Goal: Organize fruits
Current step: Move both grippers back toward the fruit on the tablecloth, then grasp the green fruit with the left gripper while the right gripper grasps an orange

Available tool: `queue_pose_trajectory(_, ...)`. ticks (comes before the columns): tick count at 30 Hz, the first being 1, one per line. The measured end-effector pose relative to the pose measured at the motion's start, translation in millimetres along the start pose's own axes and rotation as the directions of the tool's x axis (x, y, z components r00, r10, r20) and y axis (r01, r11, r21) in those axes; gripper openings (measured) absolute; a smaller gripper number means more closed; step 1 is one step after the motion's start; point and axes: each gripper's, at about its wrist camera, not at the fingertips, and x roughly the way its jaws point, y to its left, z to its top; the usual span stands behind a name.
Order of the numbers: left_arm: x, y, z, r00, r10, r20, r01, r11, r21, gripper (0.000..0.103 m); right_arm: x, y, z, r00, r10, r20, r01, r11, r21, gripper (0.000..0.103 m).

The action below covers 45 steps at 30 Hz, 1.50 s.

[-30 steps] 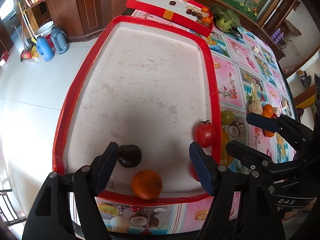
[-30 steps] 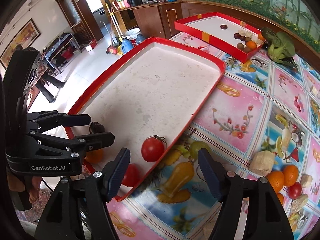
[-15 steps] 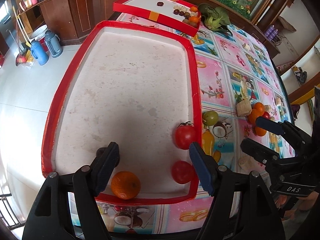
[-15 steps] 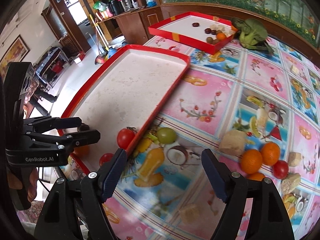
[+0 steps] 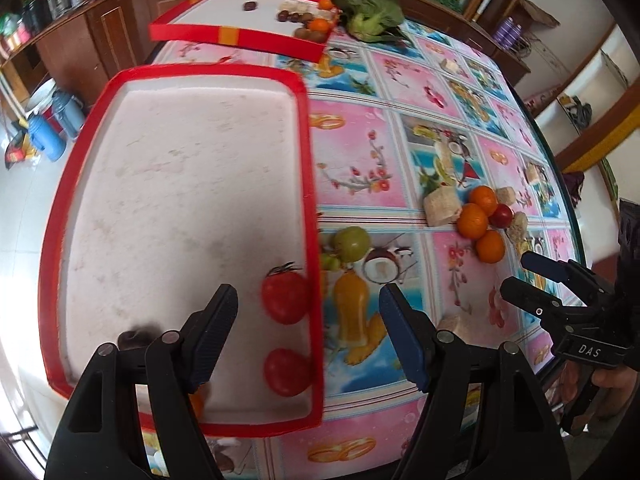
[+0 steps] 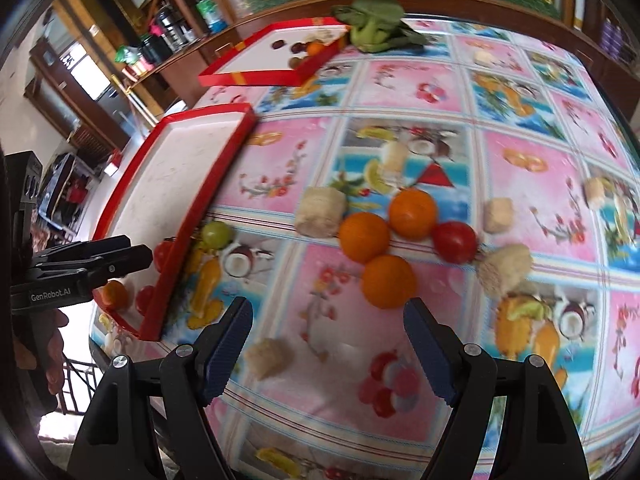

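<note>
Behind the left hand-held gripper (image 5: pixel 308 336), a dark fruit (image 5: pixel 134 338) and an orange (image 5: pixel 196 402) in the tray (image 5: pixel 308 152) are half hidden. Two tomatoes (image 5: pixel 285 296) lie between its released jaws. The right hand-held gripper (image 6: pixel 328 340), released and empty, has three oranges (image 6: pixel 387 282) just ahead on the desk (image 6: pixel 540 208).

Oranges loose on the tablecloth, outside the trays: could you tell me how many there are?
3, clustered together: one farthest, one left of it, one nearest the right tool. None looks hidden.
</note>
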Motion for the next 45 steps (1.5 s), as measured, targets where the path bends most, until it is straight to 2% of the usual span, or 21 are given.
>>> queue_pose_trajectory(7,11.2,-34.2,12.9,1.0,0.016,-0.02,-0.013,0.988,0.152,0.073,-8.6,-23.2,-9.3,1.0,-0.029,0.009,0.028,0.998,0.054,0.08)
queue_pose_trajectory(13,26.3,-47.7,22.1,0.999,-0.003,-0.053,0.018,0.957,0.29,0.073,-9.9,-33.4,-13.1,0.999,-0.042,0.012,0.041,0.996,0.085,0.08)
queue_pose_trajectory(18,36.8,-45.5,28.2,0.997,-0.006,-0.08,0.031,0.946,0.324,0.073,-6.5,-31.1,-10.9,0.999,-0.035,0.011,0.034,0.997,0.076,0.08)
queue_pose_trajectory(24,43.4,-48.2,30.1,0.997,0.026,-0.078,0.005,0.927,0.376,0.073,4.2,-26.5,-3.4,0.999,-0.034,-0.001,0.034,0.997,0.063,0.078)
queue_pose_trajectory(28,44.3,-51.4,29.0,0.996,0.067,-0.055,-0.037,0.901,0.431,0.065,13.0,-23.9,1.4,0.999,-0.04,-0.016,0.041,0.998,0.053,0.076)
queue_pose_trajectory(30,41.3,-48.6,30.2,0.997,0.065,-0.042,-0.041,0.9,0.433,0.06,16.0,-21.7,3.7,0.999,-0.04,-0.021,0.041,0.998,0.047,0.073)
queue_pose_trajectory(34,30.8,-41.4,39.5,0.999,-0.007,-0.033,0.019,0.917,0.399,0.057,17.5,-17.9,6.0,0.999,-0.04,-0.023,0.041,0.999,0.035,0.073)
queue_pose_trajectory(36,29.0,-42.6,42.2,0.997,-0.054,-0.055,0.072,0.91,0.409,0.056,18.4,-17.3,6.6,0.999,-0.041,-0.025,0.042,0.999,0.034,0.073)
queue_pose_trajectory(38,31.0,-46.6,40.3,0.995,-0.063,-0.077,0.091,0.893,0.44,0.056,19.4,-18.4,6.4,0.999,-0.044,-0.028,0.045,0.998,0.036,0.073)
queue_pose_trajectory(39,33.9,-49.3,38.8,0.994,-0.061,-0.09,0.095,0.881,0.463,0.054,20.3,-18.9,6.4,0.998,-0.047,-0.031,0.048,0.998,0.037,0.073)
queue_pose_trajectory(42,48.0,-51.8,34.3,0.99,-0.031,-0.138,0.097,0.86,0.501,0.034,23.1,-19.3,7.2,0.998,-0.052,-0.038,0.053,0.998,0.04,0.073)
queue_pose_trajectory(45,54.2,-49.6,35.4,0.991,0.001,-0.134,0.069,0.855,0.515,0.034,26.4,-19.3,7.9,0.997,-0.061,-0.045,0.063,0.997,0.042,0.072)
